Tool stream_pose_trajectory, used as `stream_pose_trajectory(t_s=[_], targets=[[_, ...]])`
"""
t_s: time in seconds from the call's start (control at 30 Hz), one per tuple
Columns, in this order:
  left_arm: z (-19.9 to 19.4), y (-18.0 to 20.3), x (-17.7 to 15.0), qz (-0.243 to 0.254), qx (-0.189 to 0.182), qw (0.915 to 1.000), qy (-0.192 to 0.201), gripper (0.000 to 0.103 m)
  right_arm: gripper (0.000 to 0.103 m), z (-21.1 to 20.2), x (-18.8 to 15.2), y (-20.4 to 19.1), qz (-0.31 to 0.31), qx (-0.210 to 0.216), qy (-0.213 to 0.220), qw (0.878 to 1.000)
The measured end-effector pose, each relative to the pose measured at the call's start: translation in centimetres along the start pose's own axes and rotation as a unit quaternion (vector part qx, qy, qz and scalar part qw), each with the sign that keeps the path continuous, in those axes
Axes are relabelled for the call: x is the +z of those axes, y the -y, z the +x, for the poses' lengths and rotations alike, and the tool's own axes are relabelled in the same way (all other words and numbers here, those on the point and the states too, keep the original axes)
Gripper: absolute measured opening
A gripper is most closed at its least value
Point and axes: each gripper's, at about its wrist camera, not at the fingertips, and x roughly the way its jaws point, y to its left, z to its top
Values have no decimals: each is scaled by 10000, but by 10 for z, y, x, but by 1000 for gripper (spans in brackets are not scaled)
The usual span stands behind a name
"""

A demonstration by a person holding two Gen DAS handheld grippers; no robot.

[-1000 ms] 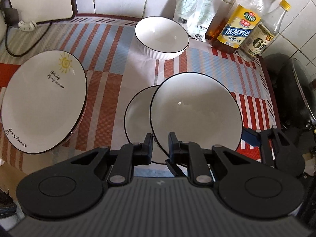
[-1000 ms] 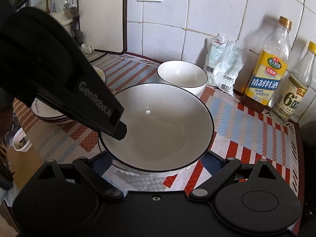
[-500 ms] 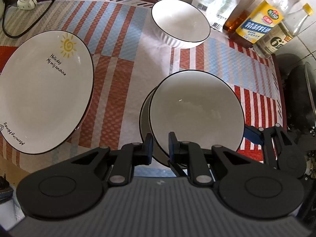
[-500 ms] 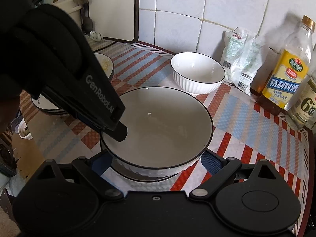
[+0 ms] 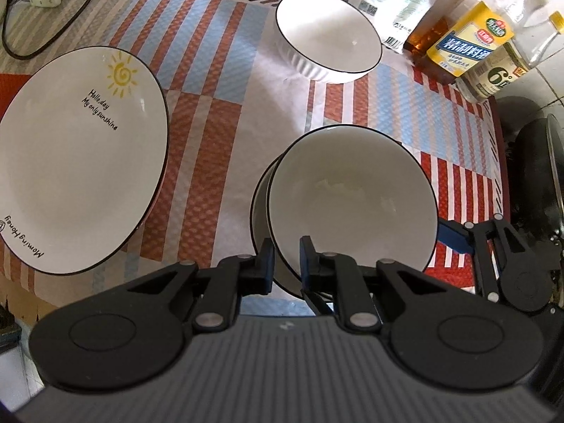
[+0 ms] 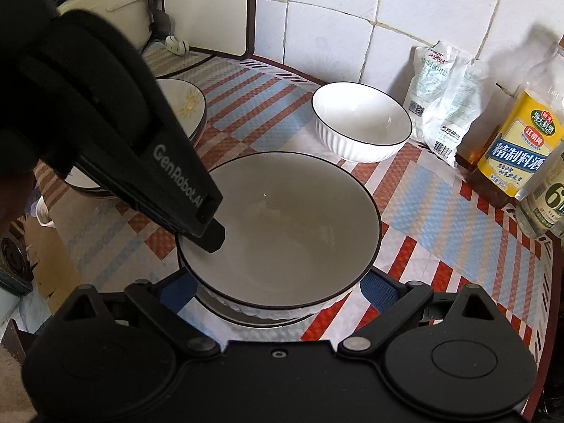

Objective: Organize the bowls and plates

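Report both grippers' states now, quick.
Left gripper: shut on the rim of the top bowl.
Right gripper: open, fingers either side of the bowl, not clamping it.

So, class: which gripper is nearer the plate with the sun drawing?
Left. The left gripper clamps the upper bowl at the rim facing the sun plate; the right gripper sits on that bowl's opposite side, farther away.

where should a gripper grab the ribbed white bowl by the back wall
On the ribbed bowl's thin black rim, one finger inside, one outside. It sits upright, too wide to span. Probably come from above on the near side, since the white bag crowds the far side.
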Motion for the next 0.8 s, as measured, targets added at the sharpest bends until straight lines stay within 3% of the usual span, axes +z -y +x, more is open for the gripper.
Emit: stream_pose_trajectory(t_s=[0.13, 0.37, 0.63, 0.8], targets=[[0, -6, -1, -59, -105, 9999, 48, 13, 100, 0, -1, 1, -30, 79, 30, 10000], [0, -15, 1, -197, -365, 9991, 8, 13, 100, -4, 1, -5, -664, 3, -1, 9978], [-8, -12, 3, 39, -109, 9998, 170, 12, 100, -5, 4, -4, -541, 94, 80, 9985], [-5, -4, -1, 305, 234, 9990, 248, 12, 99, 6, -1, -10, -695, 193, -236, 9971]])
